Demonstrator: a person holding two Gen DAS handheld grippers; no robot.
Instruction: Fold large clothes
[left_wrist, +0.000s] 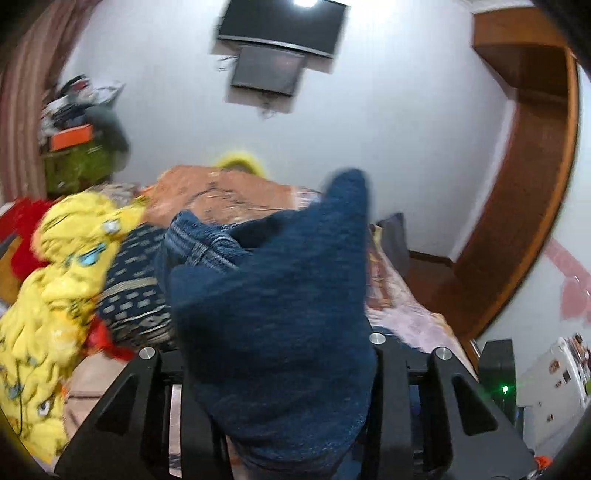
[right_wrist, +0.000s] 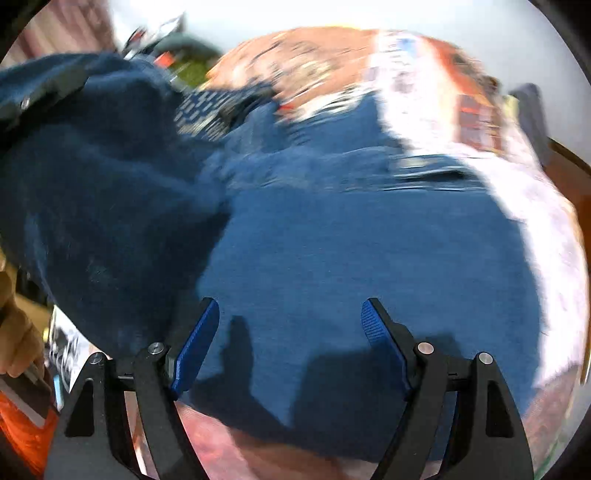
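A large dark blue knit garment (right_wrist: 351, 251) lies spread on the bed. In the left wrist view part of it (left_wrist: 280, 295) is draped up over my left gripper (left_wrist: 280, 369), covering the fingertips, so the jaws cannot be made out. From the right wrist view that lifted part (right_wrist: 103, 206) hangs at the left, with the left gripper's black body (right_wrist: 44, 96) above it. My right gripper (right_wrist: 290, 321) is open and empty just above the flat part of the garment, blue pads (right_wrist: 197, 343) wide apart.
A pile of clothes lies at the left of the bed: a yellow printed piece (left_wrist: 62, 280), a red one (left_wrist: 22, 229) and a dark patterned one (left_wrist: 136, 288). The bedspread (left_wrist: 229, 192) is orange and pink. A wooden wardrobe (left_wrist: 524, 177) stands at the right.
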